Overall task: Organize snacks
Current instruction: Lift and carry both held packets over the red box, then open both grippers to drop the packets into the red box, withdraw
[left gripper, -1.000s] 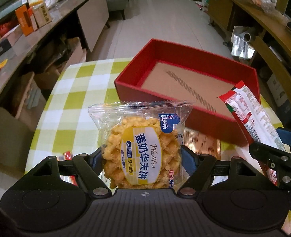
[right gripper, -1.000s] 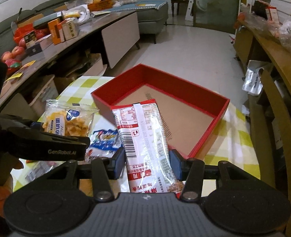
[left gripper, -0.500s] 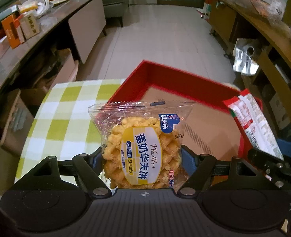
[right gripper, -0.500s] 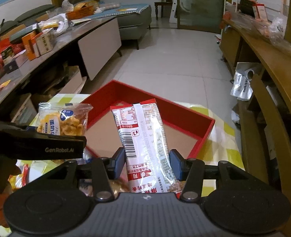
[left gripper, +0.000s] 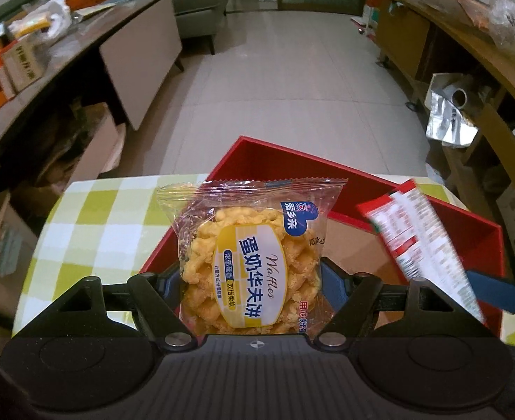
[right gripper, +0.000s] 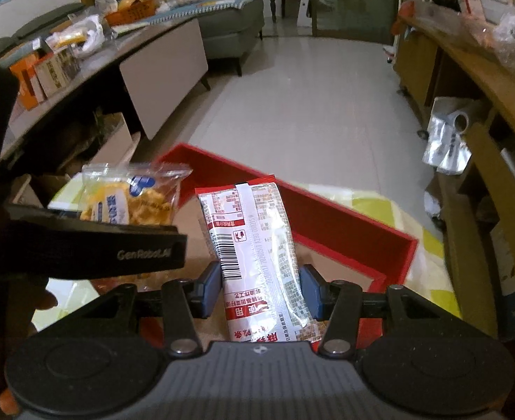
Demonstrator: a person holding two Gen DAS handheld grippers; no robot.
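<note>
Both packets hang over the red box [left gripper: 415,189] now: the left gripper [left gripper: 250,280] clamps the waffle packet [left gripper: 247,255], the right gripper [right gripper: 261,287] pinches the red-and-white sachet [right gripper: 257,238]. Next call, I'd say: lower and let go inside. The box floor is mostly hidden behind the packets, and the sachet blurs in the left view.

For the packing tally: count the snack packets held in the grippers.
2. The waffle packet is in the left gripper; the red-and-white packet is in the right gripper. Both are over the red box.
</note>
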